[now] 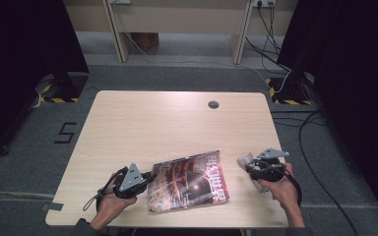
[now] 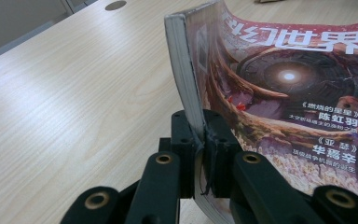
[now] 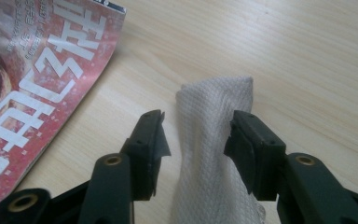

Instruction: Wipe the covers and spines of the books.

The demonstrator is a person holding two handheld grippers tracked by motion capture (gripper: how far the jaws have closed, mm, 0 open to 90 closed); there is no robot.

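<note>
Between the left gripper (image 2: 199, 140) jaws sat the glossy magazine (image 2: 279, 88) edge, clamped tight. Right gripper (image 3: 196, 140) spread wide around a woven white cloth (image 3: 214, 140), one jaw touching.

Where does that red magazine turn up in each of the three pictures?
High view: the magazine lies near the table's front edge, between the two hands.
Left gripper view: upper right, its edge clamped in the left tool.
Right gripper view: left edge, its cover flat on the wood.
Shared landmark: the cover's large white characters.
</note>
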